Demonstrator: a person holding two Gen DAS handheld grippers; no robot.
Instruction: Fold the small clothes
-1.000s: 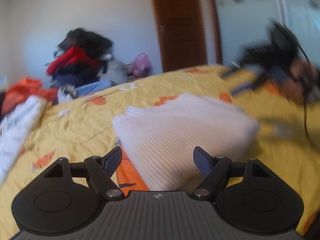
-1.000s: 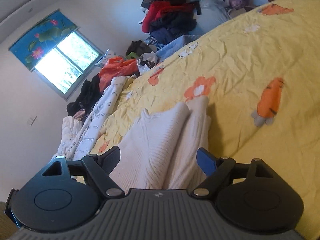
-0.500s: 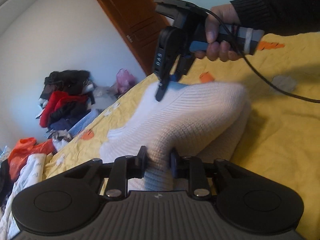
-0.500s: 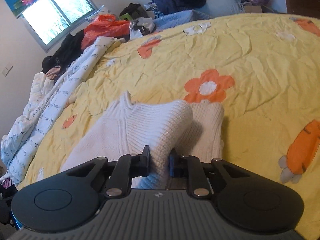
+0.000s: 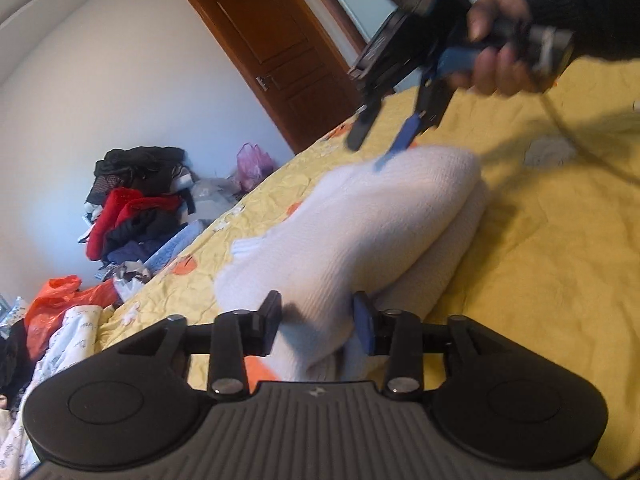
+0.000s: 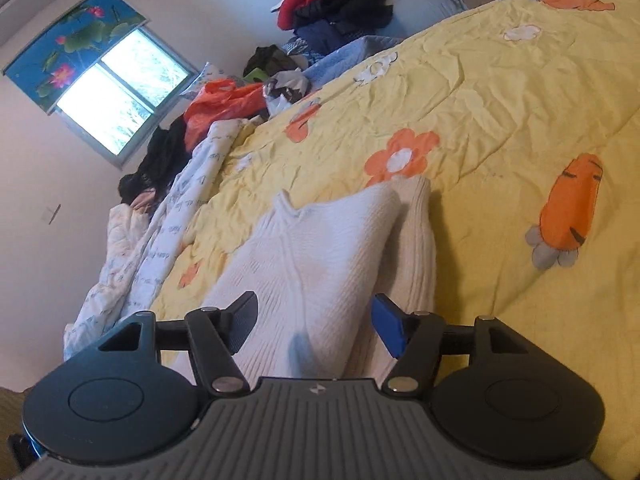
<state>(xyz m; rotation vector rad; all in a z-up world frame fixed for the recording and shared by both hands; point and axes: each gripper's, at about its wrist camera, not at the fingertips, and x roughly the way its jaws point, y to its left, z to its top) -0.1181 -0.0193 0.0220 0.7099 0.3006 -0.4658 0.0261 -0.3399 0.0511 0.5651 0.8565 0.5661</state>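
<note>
A white ribbed knit sweater (image 5: 380,216) lies folded double on the yellow flower-print bedcover (image 5: 540,280). My left gripper (image 5: 318,320) is at its near end. The jaws are opening, with the thick fold still between the pads but no longer squeezed. A hand holds my right gripper (image 5: 370,152) just above the sweater's far end, fingers apart. In the right wrist view the sweater (image 6: 320,240) lies flat under my right gripper (image 6: 314,320). Its jaws are opening wide and nothing is pinched between them.
A heap of dark and red clothes (image 5: 132,208) stands past the bed's far side, with an orange bag (image 5: 60,296) and a white printed quilt (image 6: 160,240) along the left edge. A wooden door (image 5: 280,48) and a window (image 6: 120,92) are behind. The right gripper's cable (image 5: 580,148) trails over the bedcover.
Half a second ago both grippers were shut on the sweater's raised fold. Now both have parted their fingers and the fold has settled onto the lower layer. The left view has rolled further.
</note>
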